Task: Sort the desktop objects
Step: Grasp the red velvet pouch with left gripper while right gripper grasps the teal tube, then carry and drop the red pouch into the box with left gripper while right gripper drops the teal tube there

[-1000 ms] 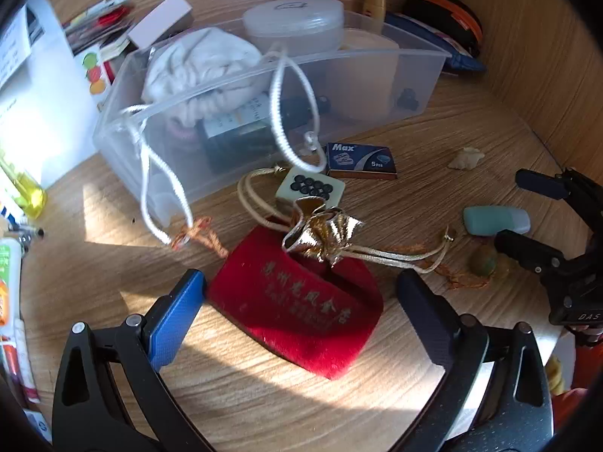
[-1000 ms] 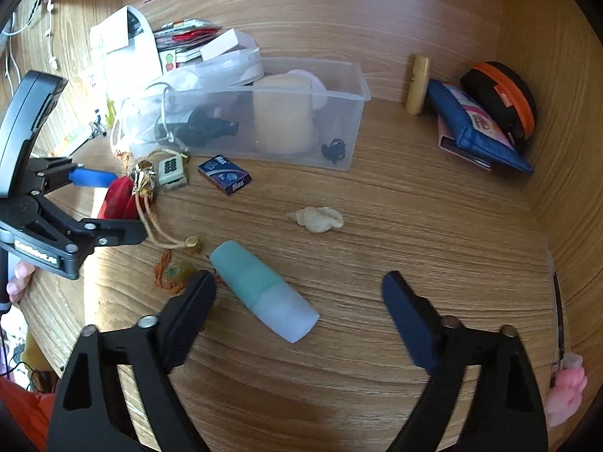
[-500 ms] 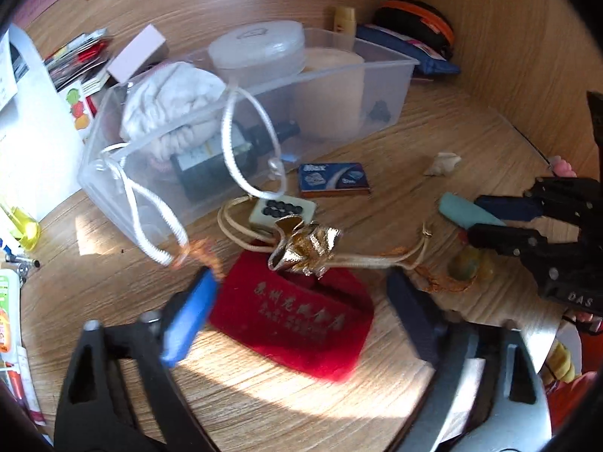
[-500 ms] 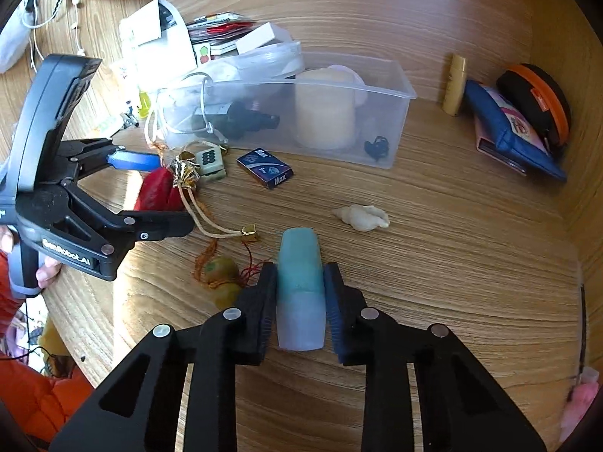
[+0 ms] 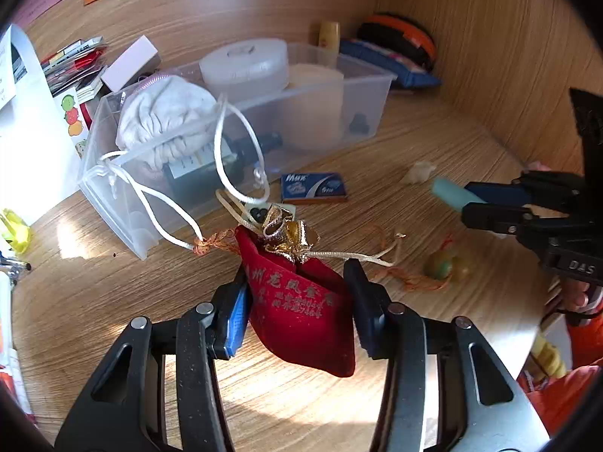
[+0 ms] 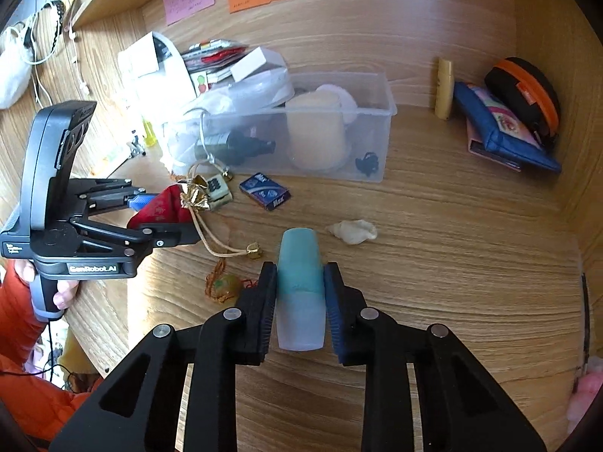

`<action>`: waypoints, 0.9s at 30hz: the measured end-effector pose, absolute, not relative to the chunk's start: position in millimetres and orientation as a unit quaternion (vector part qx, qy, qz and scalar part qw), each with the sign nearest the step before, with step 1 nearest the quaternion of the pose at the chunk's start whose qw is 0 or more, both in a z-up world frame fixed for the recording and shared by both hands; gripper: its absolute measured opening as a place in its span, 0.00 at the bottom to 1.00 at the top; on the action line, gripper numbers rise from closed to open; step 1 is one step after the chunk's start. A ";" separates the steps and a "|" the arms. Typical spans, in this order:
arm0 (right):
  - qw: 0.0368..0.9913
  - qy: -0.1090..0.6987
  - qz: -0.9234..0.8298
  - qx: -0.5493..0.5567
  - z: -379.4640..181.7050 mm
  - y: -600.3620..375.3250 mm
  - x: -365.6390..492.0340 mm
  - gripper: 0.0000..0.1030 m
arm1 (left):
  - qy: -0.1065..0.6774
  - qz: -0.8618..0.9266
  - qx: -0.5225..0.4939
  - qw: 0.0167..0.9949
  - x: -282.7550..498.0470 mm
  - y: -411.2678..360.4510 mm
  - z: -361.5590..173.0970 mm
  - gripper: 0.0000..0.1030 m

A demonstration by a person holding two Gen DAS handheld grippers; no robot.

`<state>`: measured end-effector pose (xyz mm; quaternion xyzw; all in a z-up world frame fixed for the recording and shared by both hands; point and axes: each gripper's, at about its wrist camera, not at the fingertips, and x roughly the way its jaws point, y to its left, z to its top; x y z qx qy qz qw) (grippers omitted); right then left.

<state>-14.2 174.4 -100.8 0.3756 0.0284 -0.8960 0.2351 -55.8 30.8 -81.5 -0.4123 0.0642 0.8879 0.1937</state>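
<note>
My left gripper is shut on a red velvet pouch with a gold drawstring top, held above the desk; it also shows in the right wrist view. My right gripper is shut on a teal and frosted tube, lifted off the desk; the tube also shows in the left wrist view. A clear plastic bin stands behind, holding a white cloth bag, a round lidded tub, a cream cup and a dark bottle.
On the desk lie a blue Max staple box, a small keypad lock, a white shell and a green charm on orange cord. A blue pouch and an orange-black case sit at the back right. Papers stand at the left.
My left gripper has closed on the red pouch and lifted it. My right gripper closed on the teal tube and raised it off the desk.
</note>
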 end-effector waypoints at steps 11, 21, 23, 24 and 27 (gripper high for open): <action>0.241 0.014 -0.908 0.342 -69.4 186.1 -17.6 0.22 | 0.039 0.912 -0.365 0.183 -40.0 23.1 -62.6 0.46; 0.242 0.035 -0.916 0.319 -50.7 179.6 -24.2 0.22 | 0.010 0.925 -0.331 0.185 -22.6 3.5 -38.5 0.46; 0.243 0.038 -0.917 0.314 -47.0 177.9 -26.5 0.22 | 0.009 0.930 -0.321 0.180 -19.8 -0.7 -32.6 0.46; 0.244 0.039 -0.917 0.312 -45.5 177.3 -27.6 0.22 | 0.006 0.932 -0.316 0.178 -18.9 -3.1 -29.1 0.46; 0.246 0.040 -0.919 0.306 -40.2 175.4 -32.6 0.22 | -0.002 0.937 -0.304 0.173 -17.1 -11.1 -20.2 0.46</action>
